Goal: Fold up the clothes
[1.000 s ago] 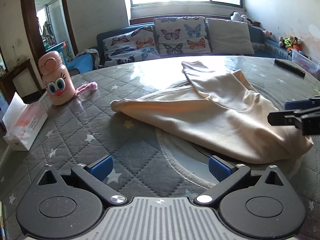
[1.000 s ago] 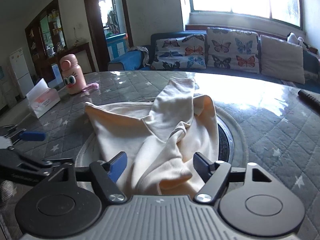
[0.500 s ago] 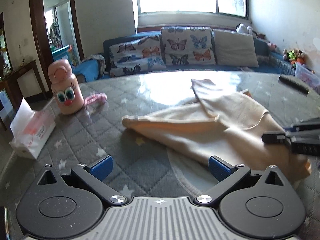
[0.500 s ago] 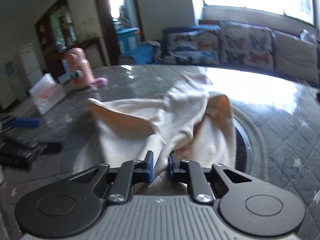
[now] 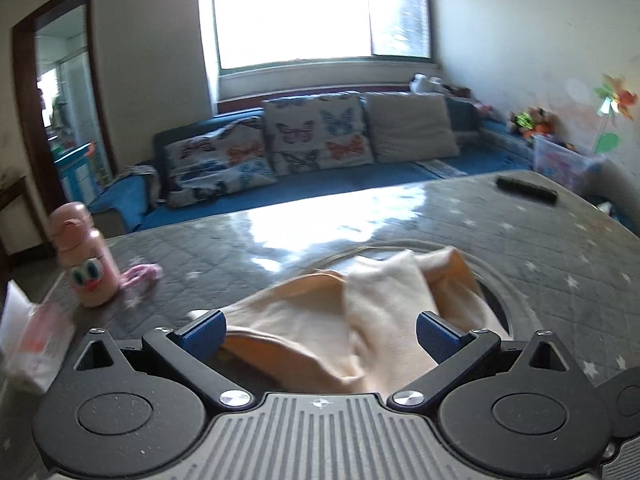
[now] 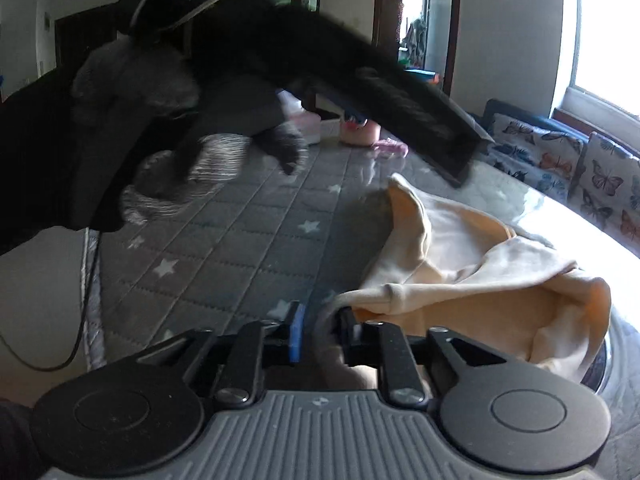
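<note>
— At the bottom centre of the right wrist view, what is the right gripper doing?

— Its jaws are nearly closed, pinching a rolled hem of the cream garment, which lies bunched on the grey quilted table, filling the right half of that frame.

— And the left gripper?

— Jaws spread wide, holding nothing; cloth sits low in the middle of its view, between the blue pads.

— Which step, then?

— Likely taking hold of the garment to lift and spread it before any fold. Next the left should close on an opposite edge, so both can pull it flat.
</note>
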Tool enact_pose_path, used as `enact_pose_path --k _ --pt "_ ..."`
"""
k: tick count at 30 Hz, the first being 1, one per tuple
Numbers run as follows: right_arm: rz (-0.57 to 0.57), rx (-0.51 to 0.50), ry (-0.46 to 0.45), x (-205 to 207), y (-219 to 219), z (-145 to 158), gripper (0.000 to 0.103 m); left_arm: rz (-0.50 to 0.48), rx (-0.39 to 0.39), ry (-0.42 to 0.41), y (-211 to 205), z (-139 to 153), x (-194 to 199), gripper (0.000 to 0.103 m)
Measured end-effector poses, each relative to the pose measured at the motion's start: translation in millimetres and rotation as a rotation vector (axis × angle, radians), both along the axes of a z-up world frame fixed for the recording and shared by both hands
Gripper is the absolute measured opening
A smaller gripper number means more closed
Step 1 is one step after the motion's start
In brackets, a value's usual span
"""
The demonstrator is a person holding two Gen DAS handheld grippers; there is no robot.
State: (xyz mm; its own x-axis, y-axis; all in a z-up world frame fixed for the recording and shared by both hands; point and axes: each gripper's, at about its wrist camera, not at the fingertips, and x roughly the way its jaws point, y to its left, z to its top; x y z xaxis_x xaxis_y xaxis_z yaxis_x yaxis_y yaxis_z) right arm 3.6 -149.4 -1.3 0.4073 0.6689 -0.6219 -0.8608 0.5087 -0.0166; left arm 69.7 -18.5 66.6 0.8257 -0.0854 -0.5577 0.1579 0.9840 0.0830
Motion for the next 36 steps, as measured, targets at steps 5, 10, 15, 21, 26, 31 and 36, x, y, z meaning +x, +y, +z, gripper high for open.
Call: enact_pose_path --k 5,10,15,21,26,31,36 --pt "-0.055 0.027 0.038 3 -29 13 0.034 -0.053 0.012 0.044 -20 -14 20 0.098" --pt "-0.201 0.016 0.012 27 -69 26 0.034 -0.106 0.014 0.062 -40 -25 39 0.098" --pt "-0.362 -0.017 -0.028 79 -101 29 0.034 -0.124 0.01 0.1 -58 -39 61 0.098" --pt "-0.491 -0.021 -0.014 145 -117 18 0.034 -0.099 0.034 0.151 -69 -61 89 0.088" --pt "-0.509 -0.029 0.015 190 -113 0 0.034 -0.083 0.023 0.2 -68 -77 107 0.056" --pt "-0.499 -0.056 0.037 217 -98 -19 0.022 -0.07 0.016 0.216 -60 -82 110 0.01" --pt "-0.543 0.002 0.056 215 -102 -15 0.004 -0.018 -0.024 0.154 -36 -63 95 0.007"
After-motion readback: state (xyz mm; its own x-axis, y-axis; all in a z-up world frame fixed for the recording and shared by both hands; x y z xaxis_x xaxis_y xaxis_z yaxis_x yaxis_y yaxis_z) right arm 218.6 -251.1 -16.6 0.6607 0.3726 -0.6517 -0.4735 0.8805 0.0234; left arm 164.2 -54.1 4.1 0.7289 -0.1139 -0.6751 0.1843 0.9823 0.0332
